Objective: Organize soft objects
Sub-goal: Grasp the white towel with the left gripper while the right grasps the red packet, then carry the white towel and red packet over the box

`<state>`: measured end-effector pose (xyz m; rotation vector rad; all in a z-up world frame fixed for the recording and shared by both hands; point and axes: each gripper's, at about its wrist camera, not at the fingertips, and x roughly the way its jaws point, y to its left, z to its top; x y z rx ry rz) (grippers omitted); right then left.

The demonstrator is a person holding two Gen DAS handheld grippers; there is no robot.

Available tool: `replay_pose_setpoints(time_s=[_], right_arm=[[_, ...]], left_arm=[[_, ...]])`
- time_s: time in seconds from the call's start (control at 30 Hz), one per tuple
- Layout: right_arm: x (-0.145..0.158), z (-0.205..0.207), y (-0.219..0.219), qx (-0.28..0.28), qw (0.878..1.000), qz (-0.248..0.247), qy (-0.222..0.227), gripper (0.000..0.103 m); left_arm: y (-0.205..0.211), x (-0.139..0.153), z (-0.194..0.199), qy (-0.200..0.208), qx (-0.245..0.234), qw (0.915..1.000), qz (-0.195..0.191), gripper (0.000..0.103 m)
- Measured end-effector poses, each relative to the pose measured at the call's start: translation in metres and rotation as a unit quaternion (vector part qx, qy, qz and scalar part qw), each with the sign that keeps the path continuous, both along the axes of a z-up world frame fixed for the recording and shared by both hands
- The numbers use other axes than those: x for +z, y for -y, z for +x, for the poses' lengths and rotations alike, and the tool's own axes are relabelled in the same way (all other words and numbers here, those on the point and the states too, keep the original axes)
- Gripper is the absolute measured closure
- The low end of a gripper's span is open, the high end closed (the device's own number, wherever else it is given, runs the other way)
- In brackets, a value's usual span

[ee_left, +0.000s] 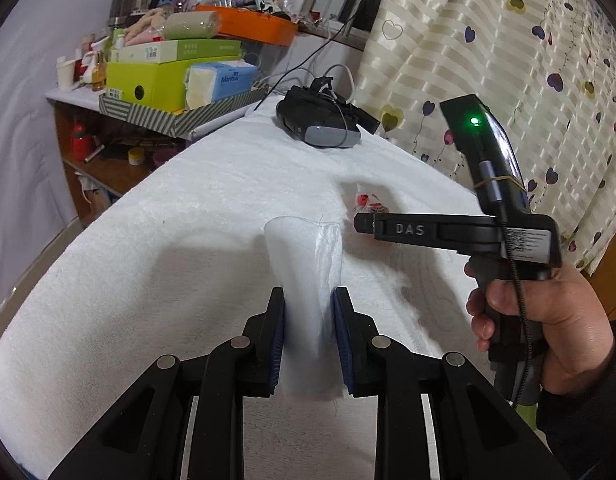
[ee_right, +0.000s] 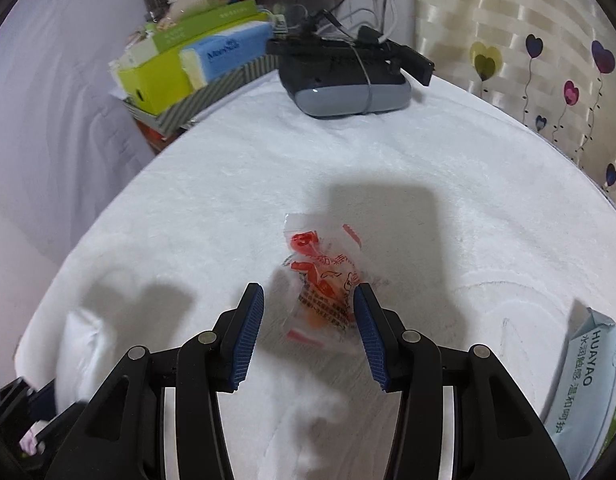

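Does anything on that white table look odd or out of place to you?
Mainly the dark headset with cables at the far end of the white cloth: hard electronics among soft things. The white pad in the left gripper has a frayed edge. The small red-printed packet looks crumpled.

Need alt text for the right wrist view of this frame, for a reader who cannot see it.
The right gripper hangs open over a clear packet with red print lying on a white fleecy cloth, its blue-padded fingers either side of the packet. A dark headset sits at the far edge, and a pale wipes pack lies at right.
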<state>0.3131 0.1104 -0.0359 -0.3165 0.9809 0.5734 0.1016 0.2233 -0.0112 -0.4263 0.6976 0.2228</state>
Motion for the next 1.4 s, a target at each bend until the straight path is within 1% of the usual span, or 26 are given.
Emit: replay_pose_setpoints(time_s=[0.03,0.07,0.1,0.13,0.17,0.2,0.33,0.43,0.53,0.6,0.77,0.97,1.13,1.2,1.4], right_arm=[[0.000,0.000,-0.001,-0.003,1.000,-0.008,0.005,0.055],[0.000,-0.001,-0.001,-0.006,1.000,-0.016,0.011,0.061],[0.000,0.000,-0.002,-0.006,1.000,-0.021,0.016,0.069],[0.001,0.000,-0.002,-0.004,1.000,-0.022,0.018,0.070],[0.003,-0.002,0.001,-0.005,1.000,-0.019,0.019,0.077],[0.006,-0.004,0.003,-0.006,1.000,-0.016,0.020,0.078],[0.020,-0.016,0.013,-0.002,1.000,0.004,0.026,0.078],[0.037,-0.039,0.024,0.010,0.999,0.022,0.038,0.078],[0.051,-0.071,0.041,0.027,0.998,0.041,0.046,0.078],[0.056,-0.090,0.051,0.034,0.997,0.049,0.050,0.078],[0.066,-0.136,0.087,0.042,0.994,0.093,0.050,0.078],[0.079,-0.172,0.120,0.040,0.989,0.129,0.061,0.078],[0.082,-0.196,0.143,0.042,0.987,0.137,0.067,0.078],[0.082,-0.204,0.153,0.039,0.987,0.139,0.070,0.078],[0.082,-0.220,0.186,0.021,0.984,0.166,0.066,0.078]], left_arm=[[0.000,0.000,0.000,0.000,-0.001,1.0000,-0.001,0.081],[0.000,-0.001,0.000,0.000,-0.001,1.0000,-0.001,0.081],[0.000,-0.001,0.000,0.000,-0.001,1.0000,-0.002,0.081],[0.001,0.000,0.000,0.000,-0.002,1.0000,-0.002,0.081],[0.001,0.000,0.000,0.000,-0.002,1.0000,-0.002,0.081],[0.002,0.000,-0.001,0.000,-0.001,1.0000,-0.001,0.081],[0.006,0.005,-0.005,0.003,0.001,1.0000,0.004,0.081],[0.013,0.010,-0.011,0.007,0.000,1.0000,0.006,0.081],[0.025,0.017,-0.021,0.013,-0.003,0.9999,0.010,0.081],[0.032,0.021,-0.028,0.017,-0.007,0.9997,0.014,0.081],[0.056,0.030,-0.046,0.027,-0.026,0.9991,0.021,0.081],[0.083,0.040,-0.060,0.039,-0.047,0.9979,0.023,0.081],[0.104,0.047,-0.071,0.048,-0.067,0.9963,0.022,0.081],[0.114,0.049,-0.076,0.051,-0.084,0.9948,0.026,0.081],[0.141,0.054,-0.079,0.055,-0.116,0.9913,0.030,0.081]])
